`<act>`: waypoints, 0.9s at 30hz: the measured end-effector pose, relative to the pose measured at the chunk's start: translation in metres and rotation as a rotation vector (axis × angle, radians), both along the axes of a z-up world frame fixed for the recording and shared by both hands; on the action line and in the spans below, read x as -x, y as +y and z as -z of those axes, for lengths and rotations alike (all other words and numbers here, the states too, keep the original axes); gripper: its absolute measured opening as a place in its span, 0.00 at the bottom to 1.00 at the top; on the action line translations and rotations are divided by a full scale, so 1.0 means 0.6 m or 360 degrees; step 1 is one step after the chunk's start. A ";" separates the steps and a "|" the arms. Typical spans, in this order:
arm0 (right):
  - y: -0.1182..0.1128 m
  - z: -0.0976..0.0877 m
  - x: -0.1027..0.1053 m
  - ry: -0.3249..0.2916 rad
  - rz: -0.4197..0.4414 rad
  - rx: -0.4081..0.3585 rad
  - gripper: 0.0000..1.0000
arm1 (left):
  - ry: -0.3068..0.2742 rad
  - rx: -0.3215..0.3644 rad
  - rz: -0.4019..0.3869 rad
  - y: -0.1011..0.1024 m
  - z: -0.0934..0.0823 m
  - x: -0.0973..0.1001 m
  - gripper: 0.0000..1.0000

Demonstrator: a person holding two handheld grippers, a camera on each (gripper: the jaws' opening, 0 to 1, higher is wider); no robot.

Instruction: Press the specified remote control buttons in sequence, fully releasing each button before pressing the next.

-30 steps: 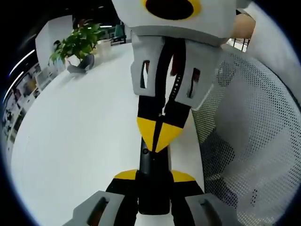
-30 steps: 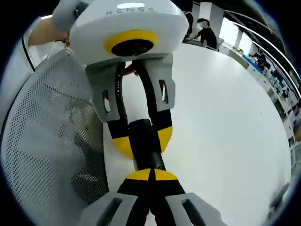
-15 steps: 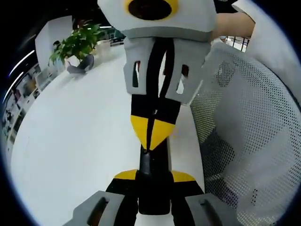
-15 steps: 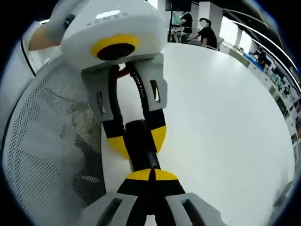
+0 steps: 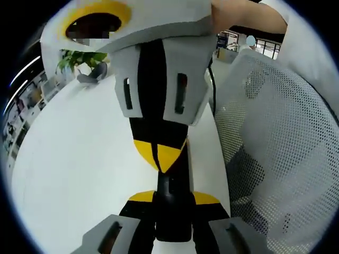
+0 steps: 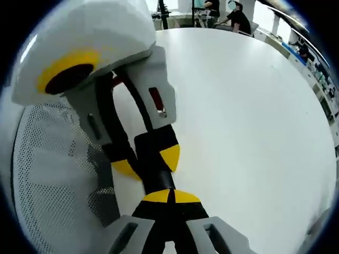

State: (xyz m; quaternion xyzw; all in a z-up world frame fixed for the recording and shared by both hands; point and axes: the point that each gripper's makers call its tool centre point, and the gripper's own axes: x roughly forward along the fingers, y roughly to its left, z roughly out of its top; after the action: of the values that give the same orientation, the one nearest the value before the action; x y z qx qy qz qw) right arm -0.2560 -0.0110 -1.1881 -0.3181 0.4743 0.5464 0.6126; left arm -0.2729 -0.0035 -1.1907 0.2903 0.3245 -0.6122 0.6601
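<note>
Finding no readable text, label, brand, number or sign anywhere in either gripper view.

- White desk (image 5: 79,153), glossy and bare across the wide stretch to the left of the left claw's line; in the right gripper view the same white top (image 6: 249,116) spreads ahead and right of that claw.
- White mesh chair back (image 5: 280,153) just right of the left claw's line, at the desk edge; in the right gripper view it sits to the left (image 6: 53,174).
- Potted green plant (image 5: 79,57) at the far desk end, ahead-left, beside a grey object (image 5: 91,76).
- Shelving with small items (image 5: 21,114) along the far left wall.
- Open office behind: people seated (image 6: 238,16) past the far desk edge, windows (image 5: 267,47) ahead-right.
</note>
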 end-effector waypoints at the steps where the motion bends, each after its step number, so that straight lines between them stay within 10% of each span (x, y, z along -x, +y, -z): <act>1: 0.000 0.001 0.001 -0.0007 -0.0004 0.0000 0.00 | 0.0000 0.0005 -0.0004 0.000 0.000 0.000 0.24; 15: 0.013 -0.023 0.023 -0.0081 0.0107 -0.0364 0.00 | 0.0000 0.0124 -0.0043 0.001 -0.002 0.000 0.24; 27: 0.020 -0.013 0.031 -0.0173 -0.0112 -0.0226 0.00 | 0.0006 0.0124 -0.0038 0.000 -0.001 -0.002 0.24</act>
State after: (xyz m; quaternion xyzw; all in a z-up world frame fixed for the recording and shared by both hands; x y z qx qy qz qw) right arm -0.2747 0.0008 -1.1801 -0.3195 0.3888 0.5819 0.6389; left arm -0.2718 -0.0034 -1.1898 0.2594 0.3052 -0.6169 0.6775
